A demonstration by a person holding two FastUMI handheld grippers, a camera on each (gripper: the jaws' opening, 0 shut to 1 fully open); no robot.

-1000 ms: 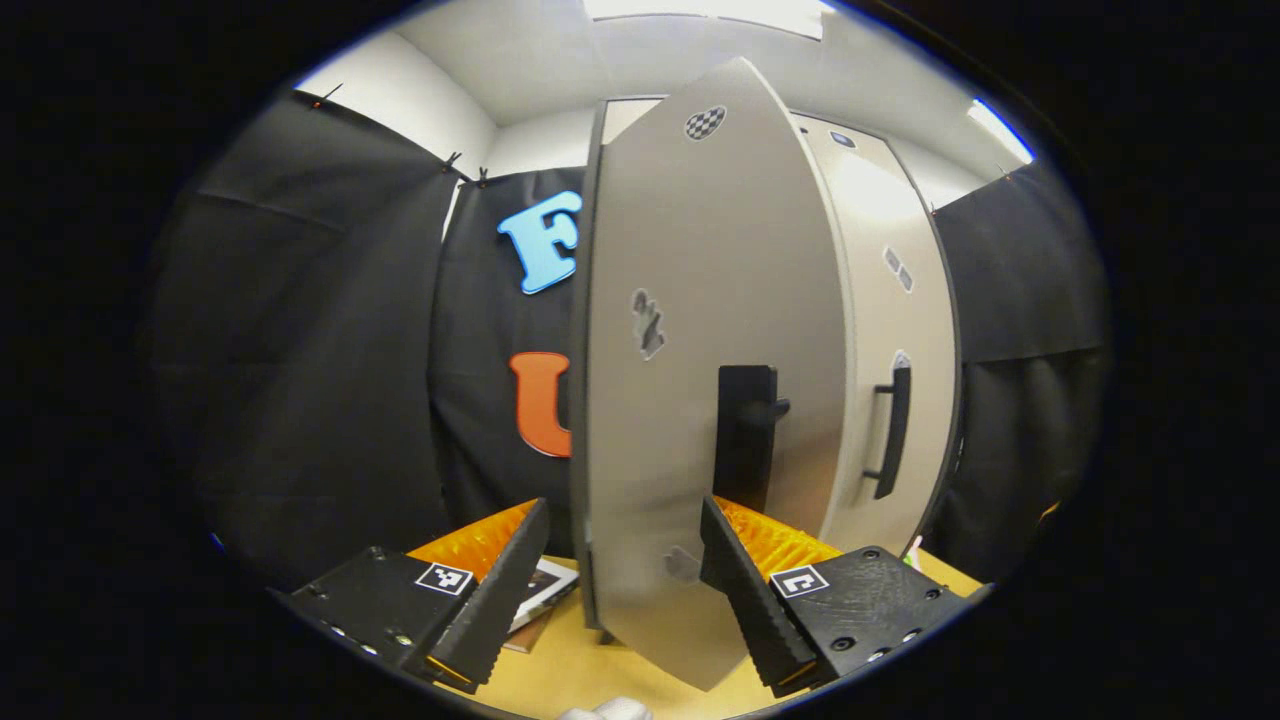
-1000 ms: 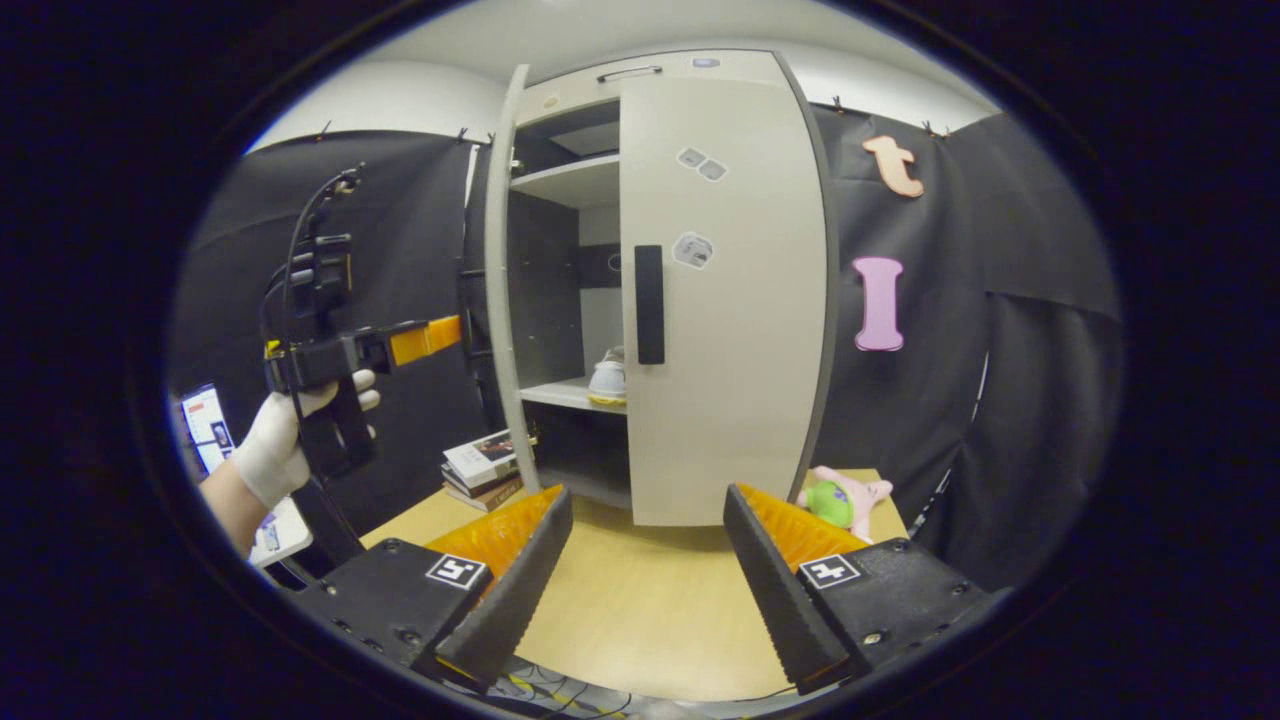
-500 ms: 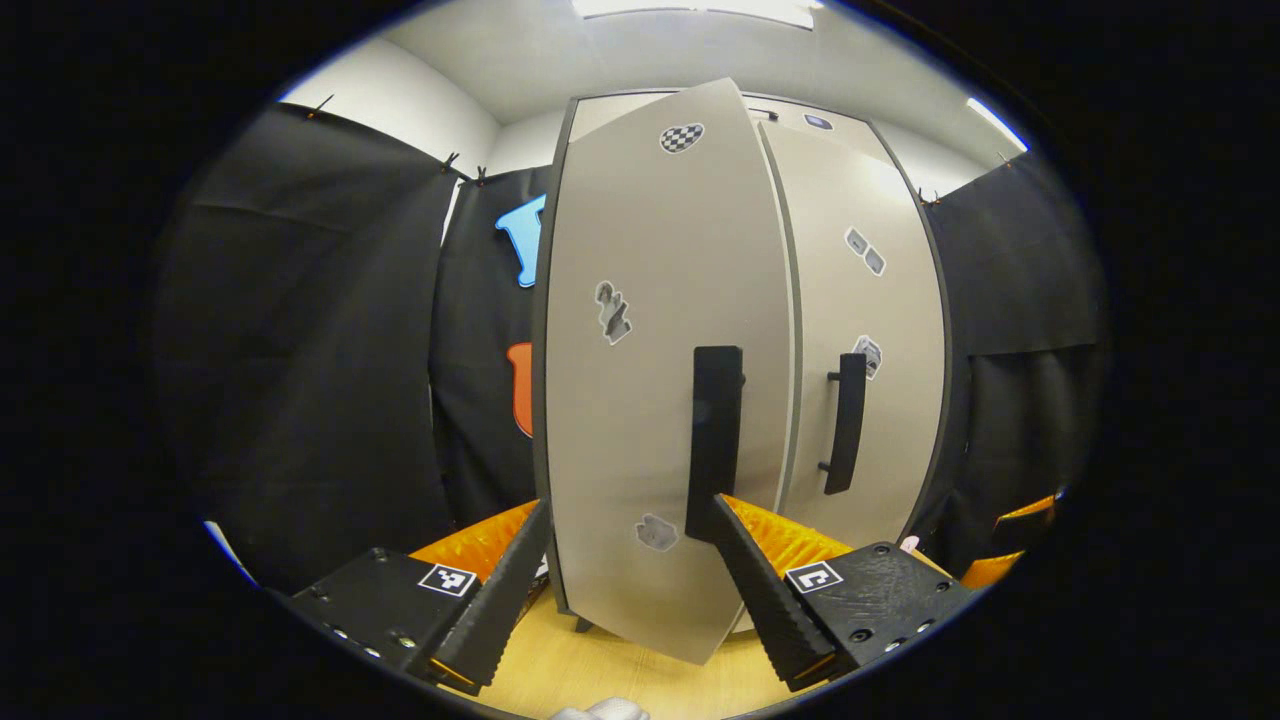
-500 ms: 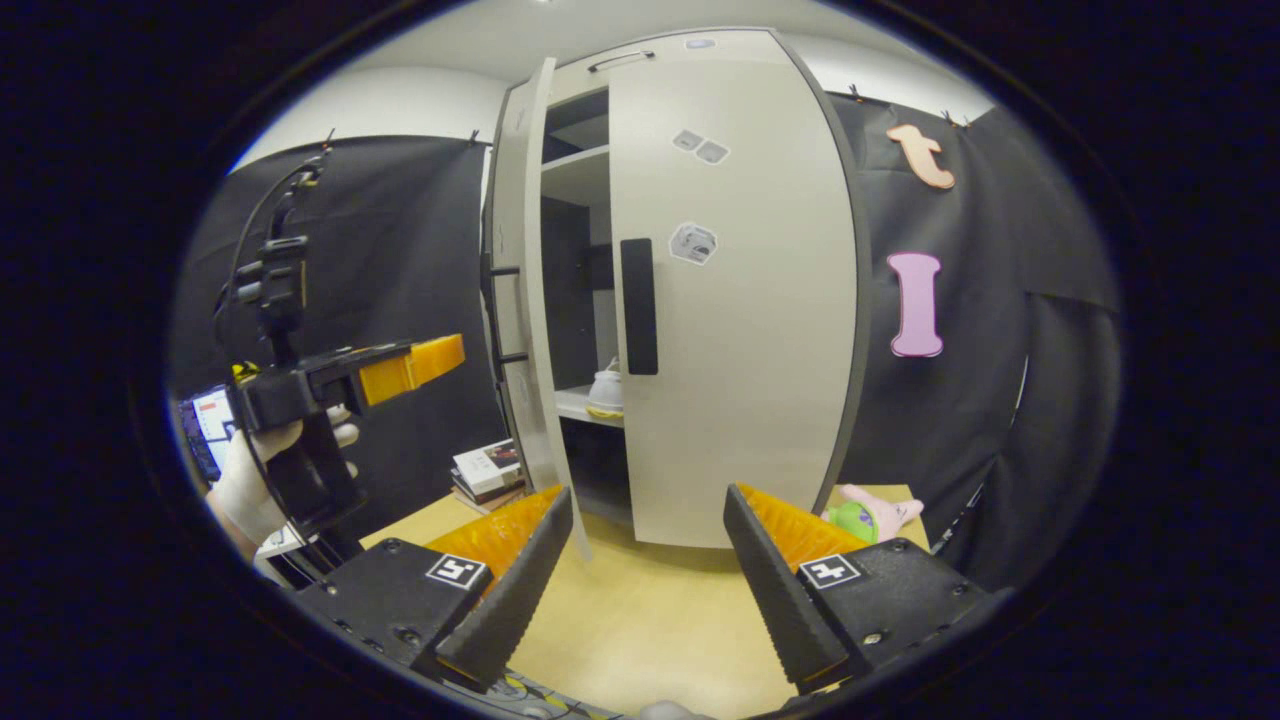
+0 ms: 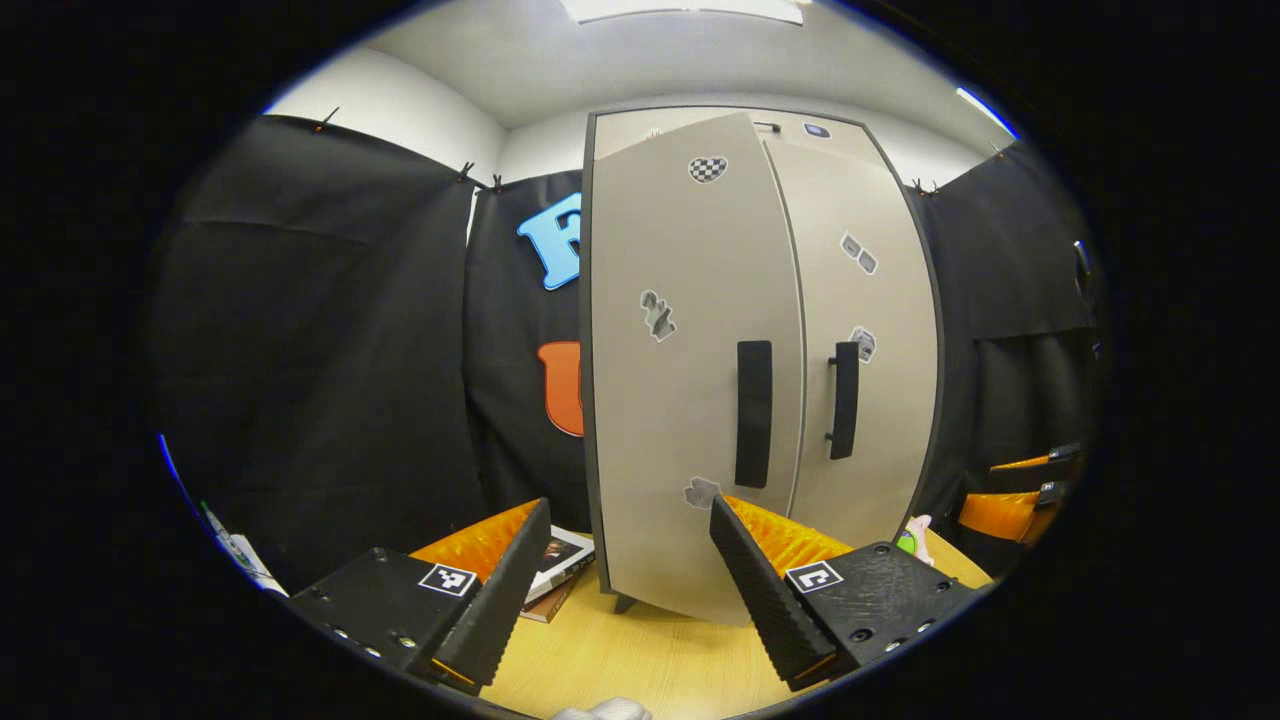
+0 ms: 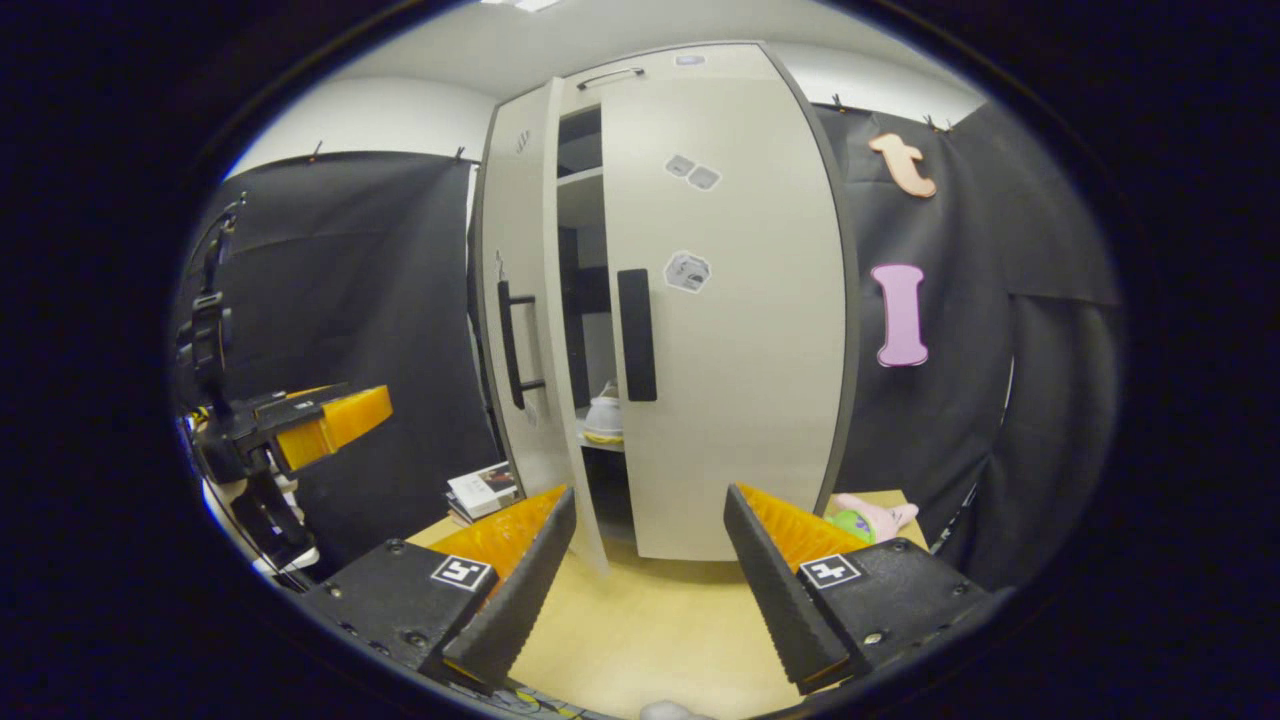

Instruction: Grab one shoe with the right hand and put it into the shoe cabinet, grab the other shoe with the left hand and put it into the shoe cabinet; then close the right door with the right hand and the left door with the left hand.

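The beige shoe cabinet (image 6: 740,300) stands on the wooden table. Its right door (image 6: 735,330) is shut flat. Its left door (image 5: 680,380) (image 6: 515,330) stands a narrow gap ajar. Through that gap a white shoe (image 6: 605,412) rests on the middle shelf. My left gripper (image 5: 628,575) is open and holds nothing, a little in front of the left door's black handle (image 5: 753,412). It also appears at the left of the right gripper view as an orange-fingered tool (image 6: 300,430). My right gripper (image 6: 648,570) is open and holds nothing, back from the cabinet.
A stack of books (image 6: 480,490) (image 5: 555,560) lies on the table left of the cabinet. A pink and green plush toy (image 6: 865,520) sits to its right. Black cloth walls close in the booth on both sides.
The left door has swung from wide open to nearly shut. My left gripper has drawn back from it. The right gripper has barely moved.
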